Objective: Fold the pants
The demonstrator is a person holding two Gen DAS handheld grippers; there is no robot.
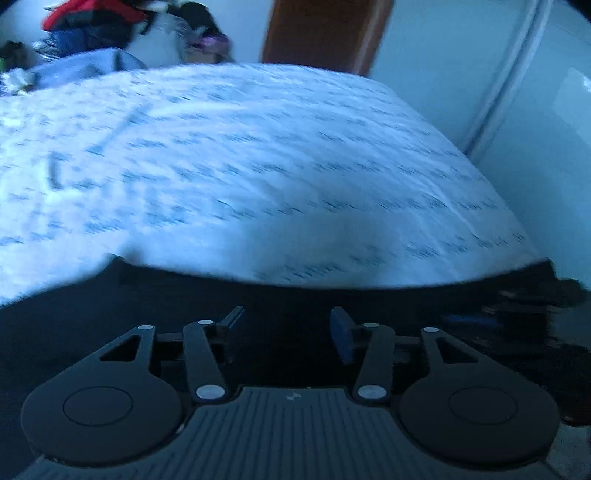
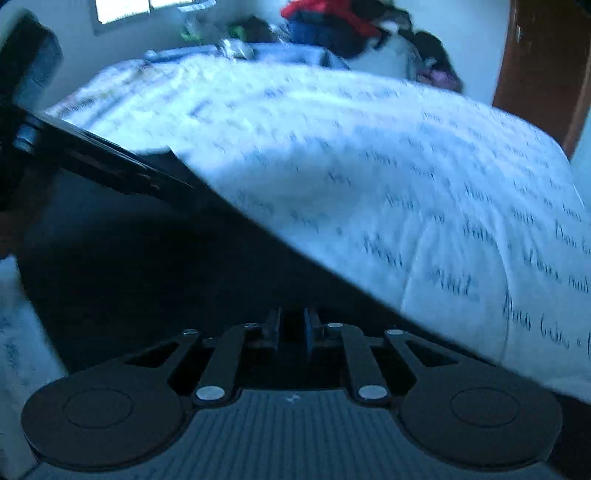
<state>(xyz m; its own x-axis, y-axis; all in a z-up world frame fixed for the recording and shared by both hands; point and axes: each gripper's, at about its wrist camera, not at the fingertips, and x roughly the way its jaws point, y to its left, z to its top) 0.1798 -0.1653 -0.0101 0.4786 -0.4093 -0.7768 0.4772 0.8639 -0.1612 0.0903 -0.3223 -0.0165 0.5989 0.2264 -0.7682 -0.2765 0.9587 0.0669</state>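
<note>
Left wrist view: the left claw stands wide, its fingers well apart over the dark pants, w/ nothing between them. The pants lie on the bed, along the near edge at 6 o'clock. The bed cover is white w/ blue script. At 11 o'clock a pile of clothes in red and blue, at 12 o'clock a brown door.

Right wrist view: the right claw is narrow, fingers nearly together on dark pants cloth, approx. pinching a fold. The left claw comes in from 9 o'clock. Picture is blurred
</note>
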